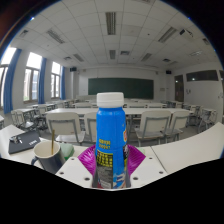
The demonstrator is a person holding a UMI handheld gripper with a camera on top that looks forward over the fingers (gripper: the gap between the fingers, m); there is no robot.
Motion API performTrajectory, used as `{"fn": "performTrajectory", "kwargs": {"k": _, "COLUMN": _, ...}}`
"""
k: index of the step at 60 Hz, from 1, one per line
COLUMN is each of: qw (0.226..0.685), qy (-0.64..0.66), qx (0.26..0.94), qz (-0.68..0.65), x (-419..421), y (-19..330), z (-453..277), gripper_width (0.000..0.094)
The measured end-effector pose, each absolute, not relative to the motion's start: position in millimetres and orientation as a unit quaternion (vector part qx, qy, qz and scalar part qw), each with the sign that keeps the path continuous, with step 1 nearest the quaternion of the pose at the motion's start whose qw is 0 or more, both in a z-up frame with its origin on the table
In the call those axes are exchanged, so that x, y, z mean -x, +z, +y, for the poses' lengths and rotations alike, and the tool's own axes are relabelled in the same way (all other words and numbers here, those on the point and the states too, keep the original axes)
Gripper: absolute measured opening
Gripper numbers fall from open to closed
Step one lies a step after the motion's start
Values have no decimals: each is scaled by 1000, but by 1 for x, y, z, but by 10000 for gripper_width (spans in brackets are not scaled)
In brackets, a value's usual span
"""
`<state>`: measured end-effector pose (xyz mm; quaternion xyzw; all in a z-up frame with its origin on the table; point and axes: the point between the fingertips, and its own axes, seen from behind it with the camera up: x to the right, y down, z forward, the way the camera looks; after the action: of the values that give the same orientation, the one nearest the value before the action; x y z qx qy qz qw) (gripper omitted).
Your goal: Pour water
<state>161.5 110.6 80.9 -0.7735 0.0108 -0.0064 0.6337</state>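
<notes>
Between the two fingers of the tool (110, 172) stands a bottle (110, 135), upright, with a broad blue cap, a white shoulder and a blue label lower down. Both pink pads (89, 160) lie against its lower body, one at each side with no gap showing, so the tool seems pressed onto the bottle and pinching it. Whether its base rests on the surface (205, 145) or hangs clear is hidden by the fingers.

My judgement is that the bottle is thin, fairly stiff plastic that will give a little under a hard squeeze, and its glossy label may be slippery. How full it is cannot be seen; if full, it will be heavy enough to swing when tipped. The lower-middle grip looks sound, since the body is straight there and the pads have full contact. The cap appears to be on, which would block any pouring.

Just left of the bottle, near the fingers, sits a cup (46, 153) with a dark inside, the likely target. Beyond it lies a dark flat object (20, 142). Farther back stand rows of desks (160, 120) and chairs, with a green chalkboard (120, 88) on the far wall.
</notes>
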Motion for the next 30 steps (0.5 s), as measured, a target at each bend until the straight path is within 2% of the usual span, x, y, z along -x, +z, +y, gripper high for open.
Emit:
{"fn": "performTrajectory", "kwargs": {"k": 4, "qw": 638, "qy": 1, "qx": 770, "qz": 11, "x": -168, "y": 84, "z": 95, "gripper_width": 368}}
{"fn": "performTrajectory", "kwargs": {"k": 6, "qw": 637, "qy": 6, "qx": 771, "qz": 12, "x": -164, "y": 83, "z": 110, "gripper_width": 369}}
{"fn": "performTrajectory", "kwargs": {"k": 8, "qw": 636, "qy": 9, "qx": 771, "qz": 10, "x": -164, "y": 84, "z": 108, "gripper_width": 409}}
{"fn": "performTrajectory", "kwargs": {"k": 13, "qw": 623, "qy": 11, "qx": 782, "qz": 3, "x": -171, "y": 85, "z": 97, "gripper_width": 585}}
{"fn": "performTrajectory", "kwargs": {"k": 15, "qw": 614, "qy": 12, "qx": 789, "qz": 1, "x": -175, "y": 87, "z": 89, "gripper_width": 693}}
{"fn": "performTrajectory", "kwargs": {"k": 17, "qw": 615, "qy": 13, "qx": 788, "qz": 8, "x": -171, "y": 90, "z": 94, "gripper_width": 840}}
{"fn": "performTrajectory", "kwargs": {"k": 18, "qw": 620, "qy": 14, "qx": 784, "qz": 12, "x": -174, "y": 95, "z": 90, "gripper_width": 869}}
{"fn": "performTrajectory", "kwargs": {"k": 23, "qw": 634, "qy": 32, "qx": 773, "qz": 26, "x": -174, "y": 118, "z": 65, "gripper_width": 844}}
{"fn": "performTrajectory", "kwargs": {"k": 25, "qw": 635, "qy": 37, "qx": 771, "qz": 32, "x": -196, "y": 129, "z": 25, "gripper_width": 844}}
{"fn": "performTrajectory", "kwargs": {"k": 26, "qw": 638, "qy": 40, "qx": 768, "qz": 35, "x": -171, "y": 124, "z": 39, "gripper_width": 844}}
{"fn": "performTrajectory", "kwargs": {"k": 30, "qw": 643, "qy": 46, "qx": 764, "qz": 37, "x": -170, "y": 133, "z": 4, "gripper_width": 845}}
